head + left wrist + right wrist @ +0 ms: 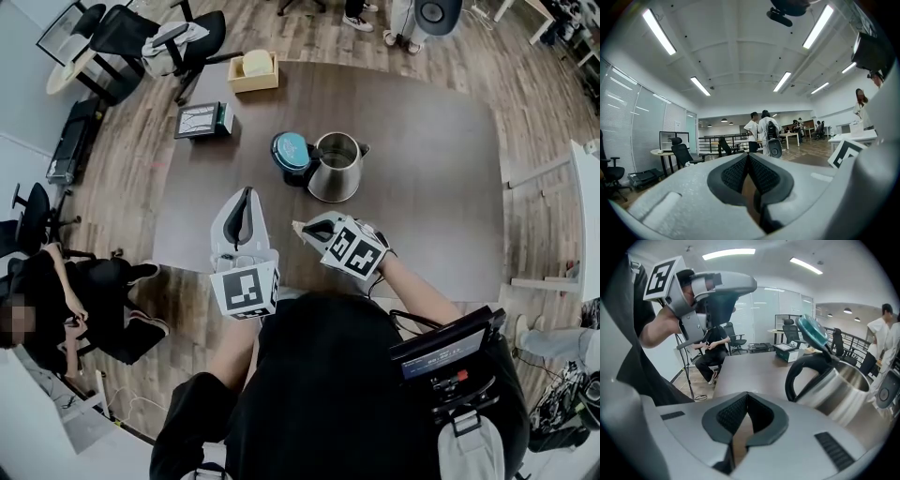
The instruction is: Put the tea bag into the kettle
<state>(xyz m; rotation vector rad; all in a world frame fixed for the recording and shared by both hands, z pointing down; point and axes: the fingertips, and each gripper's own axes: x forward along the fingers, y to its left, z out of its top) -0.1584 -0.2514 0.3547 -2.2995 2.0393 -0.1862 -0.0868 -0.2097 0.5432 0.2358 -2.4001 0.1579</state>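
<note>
- Kettle (336,171) stands on the bench (431,187), its lid (292,150) flipped open at its 9 o'clock.
- Left claw (246,193) and right claw (300,227), both closed and empty, hover around its 6 o'clock.

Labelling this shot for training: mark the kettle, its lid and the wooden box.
kettle (334,180), head view, steel side of the body.
lid (292,148), head view, middle of the blue disc.
wooden box (254,86), head view, near wall.

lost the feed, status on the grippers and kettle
Left gripper and right gripper shut, both empty. Kettle upright on table, lid open. Nothing between grippers and kettle.
</note>
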